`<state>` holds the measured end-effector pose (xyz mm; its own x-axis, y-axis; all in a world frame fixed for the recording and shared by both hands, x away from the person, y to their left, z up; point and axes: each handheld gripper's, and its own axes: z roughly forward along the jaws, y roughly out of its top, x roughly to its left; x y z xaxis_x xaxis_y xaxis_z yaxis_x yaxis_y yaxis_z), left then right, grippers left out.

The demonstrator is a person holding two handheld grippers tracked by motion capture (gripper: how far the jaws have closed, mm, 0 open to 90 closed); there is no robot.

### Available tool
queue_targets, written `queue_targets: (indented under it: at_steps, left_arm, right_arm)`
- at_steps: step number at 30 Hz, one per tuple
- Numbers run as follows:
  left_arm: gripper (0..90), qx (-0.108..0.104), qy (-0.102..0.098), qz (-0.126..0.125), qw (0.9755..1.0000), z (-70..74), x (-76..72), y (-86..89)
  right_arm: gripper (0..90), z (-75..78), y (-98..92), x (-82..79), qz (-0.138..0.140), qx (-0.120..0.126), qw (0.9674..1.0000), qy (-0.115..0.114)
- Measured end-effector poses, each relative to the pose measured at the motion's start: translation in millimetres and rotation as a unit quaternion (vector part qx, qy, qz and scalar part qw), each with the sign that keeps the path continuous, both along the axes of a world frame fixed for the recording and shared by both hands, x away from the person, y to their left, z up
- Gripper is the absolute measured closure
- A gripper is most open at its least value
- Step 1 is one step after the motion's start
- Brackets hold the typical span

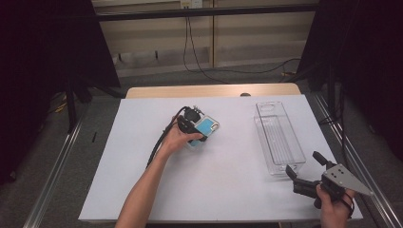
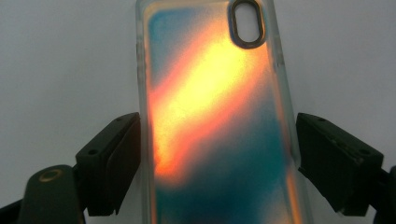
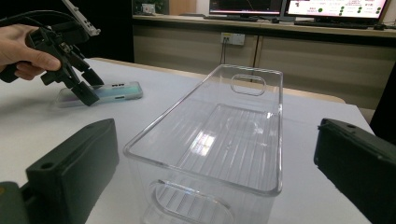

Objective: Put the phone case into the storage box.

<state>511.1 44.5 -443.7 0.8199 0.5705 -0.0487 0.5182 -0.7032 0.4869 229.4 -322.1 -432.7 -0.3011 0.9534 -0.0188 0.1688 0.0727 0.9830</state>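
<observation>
White sheeting covers the table [image 1: 214, 190] I'm working over. On its right side sits a clear plastic rectangular bin [image 1: 278, 137], my right gripper [image 1: 304, 167] spread wide before it. Left of centre, my left gripper [image 1: 202, 133] straddles the iridescent blue-orange phone case [image 2: 215, 126] lying flat, jaws just beside its edges, not pressing.

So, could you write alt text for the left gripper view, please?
A phone case with a shimmering orange and teal back lies flat on the white table, between the two open black jaws of the left gripper, which are not touching it.
</observation>
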Motion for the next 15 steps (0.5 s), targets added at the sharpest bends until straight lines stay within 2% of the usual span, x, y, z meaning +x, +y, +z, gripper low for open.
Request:
queue_targets:
  at_steps: [5,7,9,10,15]
  left_arm:
    - [16.9,0.000,0.002,0.003,1.0000,1.2,-0.4,3.5]
    - [17.0,-0.010,0.003,0.006,0.9999,3.1,-0.6,5.6]
    - [16.9,-0.019,-0.005,0.012,0.9997,5.3,-2.1,6.6]
    - [16.9,-0.017,-0.015,0.014,0.9996,9.1,-3.8,8.4]
    - [17.0,-0.022,-0.026,0.018,0.9993,13.8,-5.9,13.1]
  right_arm:
    - [0.0,-0.2,-0.1,0.4,0.000,0.002,1.0000,0.000]
    - [0.0,-0.2,0.1,0.5,0.000,0.002,1.0000,0.001]
    - [0.0,-0.3,0.1,0.5,-0.001,0.003,1.0000,0.001]
    - [0.0,-0.4,0.0,0.6,-0.002,0.003,1.0000,0.002]
    - [0.0,-0.4,-0.1,0.5,-0.001,0.003,1.0000,0.001]
